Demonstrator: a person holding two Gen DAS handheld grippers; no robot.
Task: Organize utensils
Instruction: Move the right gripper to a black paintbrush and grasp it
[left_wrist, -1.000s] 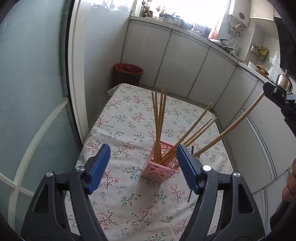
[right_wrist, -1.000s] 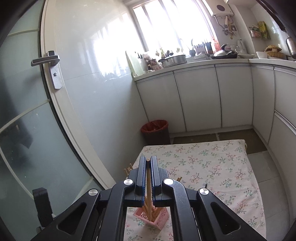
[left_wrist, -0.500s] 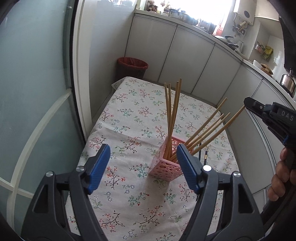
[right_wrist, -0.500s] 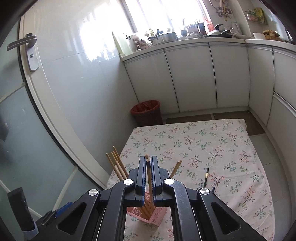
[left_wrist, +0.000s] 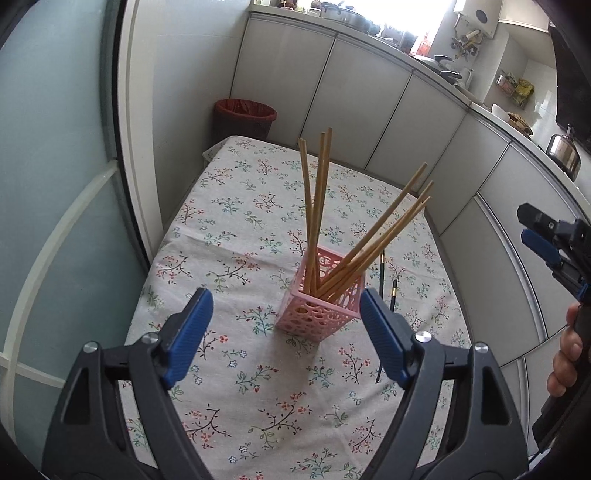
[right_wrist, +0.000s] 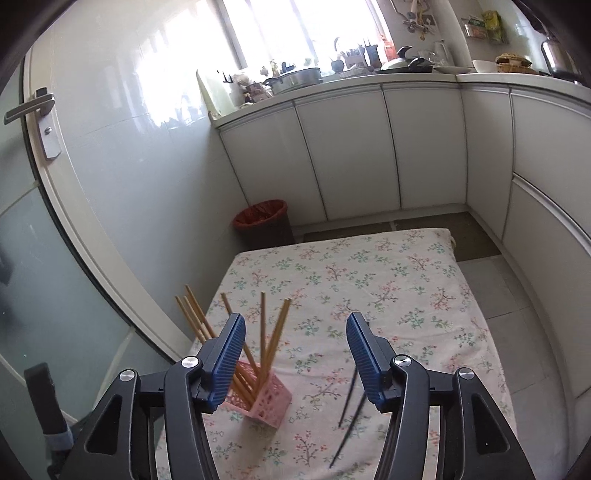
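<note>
A pink perforated basket (left_wrist: 321, 306) stands on the flowered tablecloth (left_wrist: 236, 206) with several wooden chopsticks (left_wrist: 317, 206) leaning in it. Two black chopsticks (left_wrist: 382, 269) lie on the cloth just right of the basket. My left gripper (left_wrist: 285, 293) hovers short of the basket, jaws opening, pads touching nothing. My right gripper (right_wrist: 294, 319) is above and right of the basket (right_wrist: 266, 400), jaws opening with nothing between them. The wooden chopsticks (right_wrist: 263, 332) and black chopsticks (right_wrist: 349, 398) lie below it. The left wrist view shows the right gripper (left_wrist: 528, 227) at the right edge, held by a hand (left_wrist: 569, 354).
A dark bin with a red liner (left_wrist: 245, 114) stands beyond the table's far end. White cabinets (left_wrist: 369, 110) run along the back and right, close to the table's right edge. A glass door (left_wrist: 55, 184) with a white frame is at the left.
My right gripper has let go of the wooden chopstick, which now stands in the basket, and its jaws have spread wide. It drew back to the right. My left jaws widened slightly.
</note>
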